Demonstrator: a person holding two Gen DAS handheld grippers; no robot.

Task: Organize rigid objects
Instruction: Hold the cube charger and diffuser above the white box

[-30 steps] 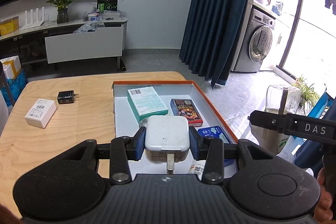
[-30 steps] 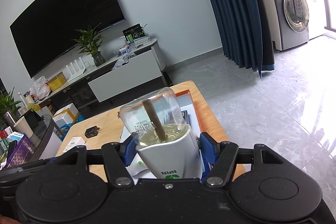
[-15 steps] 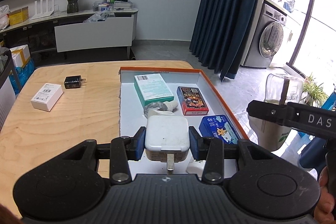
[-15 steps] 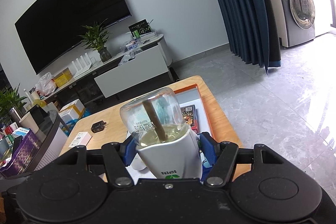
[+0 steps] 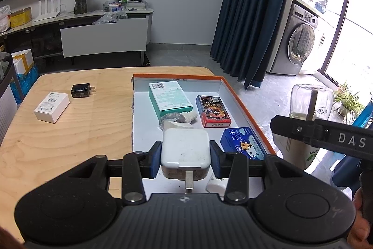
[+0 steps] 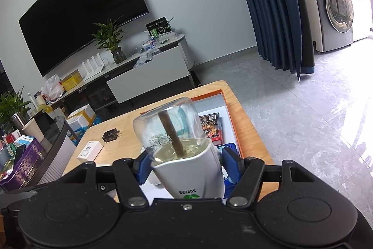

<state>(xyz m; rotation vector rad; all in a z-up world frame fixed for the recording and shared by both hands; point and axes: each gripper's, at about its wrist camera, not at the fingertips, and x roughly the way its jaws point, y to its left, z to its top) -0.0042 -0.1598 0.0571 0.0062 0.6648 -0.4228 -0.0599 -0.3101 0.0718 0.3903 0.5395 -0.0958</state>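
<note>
The wooden tabletop (image 5: 65, 132) carries an orange-rimmed tray (image 5: 247, 106) on its right half, and in it lie a teal box (image 5: 170, 95), a red card box (image 5: 213, 110), a blue tin (image 5: 242, 142) and a small white bottle (image 5: 184, 117). Left of the tray, well apart from it, a white carton (image 5: 51, 106) and a black plug adapter (image 5: 81, 90) rest on bare wood.

The inverted bottle (image 6: 181, 144) — clear at its far end, sleeved in white nearer the camera, with liquid and a brown stick inside — is clamped by the right hand-held gripper (image 6: 186, 165) across the white sleeve, near and right of the tray. It is judged stiff but smooth, somewhat heavy with sloshing contents; the sleeved waist is the surest hold.

The white charger (image 5: 185, 148) is pinched on its two flat sides by the left hand-held gripper (image 5: 185, 155), above the tray's near end, prong toward the camera. It is judged light, hard and glossy — flat sides suit the pads.
</note>
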